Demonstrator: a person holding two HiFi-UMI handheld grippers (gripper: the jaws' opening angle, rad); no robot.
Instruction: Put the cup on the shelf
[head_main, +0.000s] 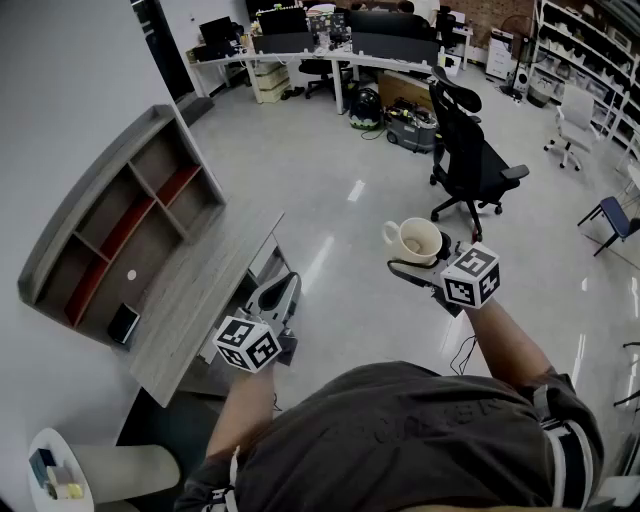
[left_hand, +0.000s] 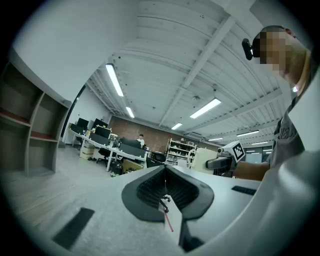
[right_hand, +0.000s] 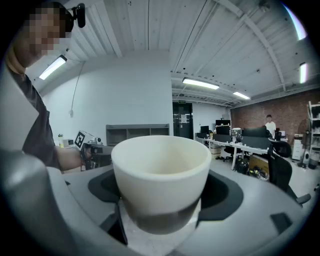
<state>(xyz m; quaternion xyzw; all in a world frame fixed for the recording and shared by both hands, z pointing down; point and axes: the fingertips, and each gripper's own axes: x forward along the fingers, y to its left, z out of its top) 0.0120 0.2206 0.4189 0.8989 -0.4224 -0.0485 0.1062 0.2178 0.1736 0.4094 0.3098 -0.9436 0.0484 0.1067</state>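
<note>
A white cup (head_main: 415, 240) with its handle to the left is held up in the air over the floor, my right gripper (head_main: 420, 264) shut on its lower part. In the right gripper view the cup (right_hand: 160, 167) stands upright between the jaws and fills the middle. The grey wall shelf (head_main: 125, 225), with red-lined compartments, stands at the left above a grey table (head_main: 205, 290); it shows far off in the right gripper view as the shelf (right_hand: 137, 132). My left gripper (head_main: 278, 297) hovers by the table's near edge, its jaws shut with nothing between them.
A black office chair (head_main: 470, 160) stands on the floor behind the cup. Desks with monitors (head_main: 330, 45) line the back of the room, storage racks (head_main: 590, 50) the right. A small dark box (head_main: 123, 323) sits in the shelf's near end. A round white stand (head_main: 60, 478) is at bottom left.
</note>
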